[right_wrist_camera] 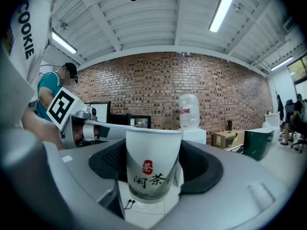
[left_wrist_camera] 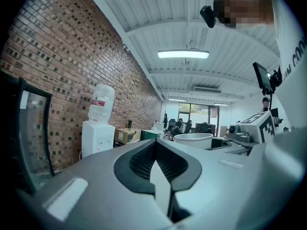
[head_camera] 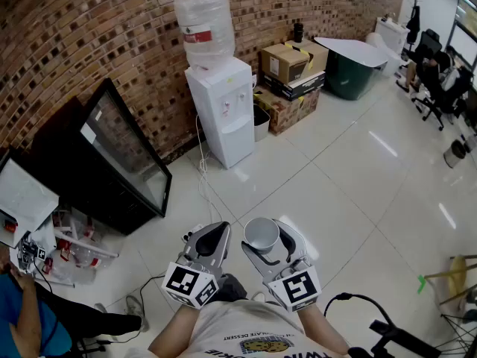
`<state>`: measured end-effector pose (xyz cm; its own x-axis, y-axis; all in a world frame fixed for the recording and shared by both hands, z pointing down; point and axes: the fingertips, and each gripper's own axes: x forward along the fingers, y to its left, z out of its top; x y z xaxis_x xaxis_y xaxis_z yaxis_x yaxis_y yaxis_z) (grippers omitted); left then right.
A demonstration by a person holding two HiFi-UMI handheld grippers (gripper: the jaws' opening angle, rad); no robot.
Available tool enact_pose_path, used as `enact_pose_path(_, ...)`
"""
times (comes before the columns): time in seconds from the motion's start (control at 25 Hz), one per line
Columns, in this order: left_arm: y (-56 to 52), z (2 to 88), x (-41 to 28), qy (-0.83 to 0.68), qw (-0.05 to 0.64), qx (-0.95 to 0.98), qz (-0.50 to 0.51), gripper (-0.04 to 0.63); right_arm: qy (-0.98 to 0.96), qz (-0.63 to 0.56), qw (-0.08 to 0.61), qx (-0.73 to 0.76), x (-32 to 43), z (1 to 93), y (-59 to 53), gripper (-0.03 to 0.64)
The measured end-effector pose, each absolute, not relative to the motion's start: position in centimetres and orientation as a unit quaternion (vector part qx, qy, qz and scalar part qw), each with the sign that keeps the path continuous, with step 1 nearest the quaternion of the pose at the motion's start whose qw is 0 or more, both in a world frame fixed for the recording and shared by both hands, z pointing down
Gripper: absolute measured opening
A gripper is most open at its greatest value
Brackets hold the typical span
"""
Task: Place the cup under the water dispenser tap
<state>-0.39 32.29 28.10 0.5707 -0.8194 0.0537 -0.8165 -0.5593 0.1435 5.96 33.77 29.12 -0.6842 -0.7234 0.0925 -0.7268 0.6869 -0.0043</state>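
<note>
Open-plan office interior. Indicators: brick wall (head_camera: pixel 89 28), tiled floor (head_camera: pixel 335 177), water dispenser (head_camera: pixel 221 107), cardboard boxes (head_camera: pixel 291 66), office chairs (head_camera: pixel 432 73), desks with seated staff, ceiling strip lights (left_wrist_camera: pixel 183 54).

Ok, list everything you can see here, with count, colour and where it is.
cup: one, white, between the right gripper's fingers
water dispenser: one, white, against the brick wall
water bottle: one, clear, atop the dispenser
cardboard boxes: several, brown, stacked right of the dispenser
tub: one, green, beyond the boxes
glass panel: one, black-framed, leaning left of the dispenser
left gripper: one, grey, fingers shut, empty
right gripper: one, grey, fingers shut on the cup
</note>
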Motion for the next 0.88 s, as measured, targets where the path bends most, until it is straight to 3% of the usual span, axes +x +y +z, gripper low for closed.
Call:
enact_pose_path(0.4,28.8,30.1,0.1,-0.455,0.094,0.885,-0.002,-0.008,-0.915,0.015,0.052,0.399,6.3,30.1,29.6,0.334)
enact_pose_path(0.88,16.6,31.8,-2.1,-0.443,0.112,0.89,-0.002,-0.008,-0.907,0.019,0.066,0.415,4.1,31.7,17.4,0.334)
